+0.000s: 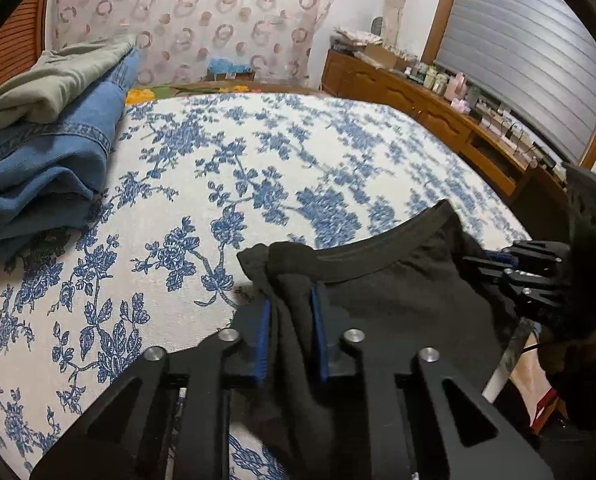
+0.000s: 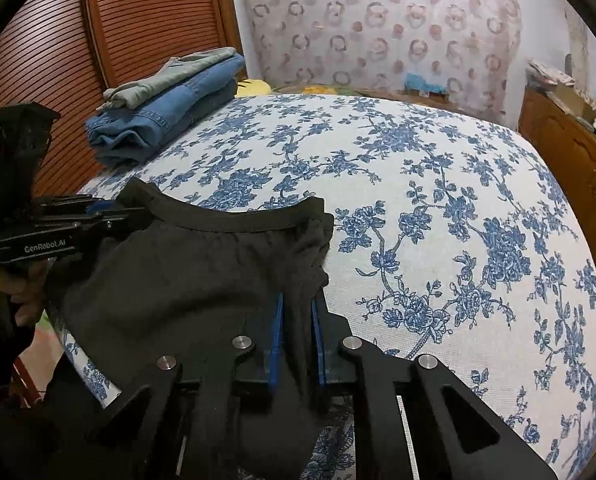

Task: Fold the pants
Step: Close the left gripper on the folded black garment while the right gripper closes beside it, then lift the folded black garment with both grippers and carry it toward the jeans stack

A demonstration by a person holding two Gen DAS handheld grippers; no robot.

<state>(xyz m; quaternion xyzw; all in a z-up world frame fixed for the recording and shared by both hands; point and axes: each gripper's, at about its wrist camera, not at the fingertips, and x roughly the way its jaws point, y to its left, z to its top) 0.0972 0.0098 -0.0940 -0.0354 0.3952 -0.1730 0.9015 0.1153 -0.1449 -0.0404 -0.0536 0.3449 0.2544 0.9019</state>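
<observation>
At the near edge of the bed (image 2: 437,200) I have the black pants (image 2: 186,276) by the waistband, one corner in each claw. My left gripper (image 1: 290,316) is pinched down on a bunch of cloth at its end of the band, blue pads (image 1: 262,332) pressing from both sides; my right gripper (image 2: 298,320) is clamped the same way on the other end. The rest of the garment seems to hang off the bed edge below, out of sight.

To do this step well, I'd judge both hands should lift together and level, keeping the band taut between them so the legs drop straight, then lay the pants flat on the open sheet before folding.

The pants are soft, matte knit with a gathered elastic band and they crumple readily. The bedspread is a coarse white weave with blue flowers. Folded jeans (image 2: 158,128) with a pale green garment (image 2: 166,72) on top sit stacked at the far corner.
</observation>
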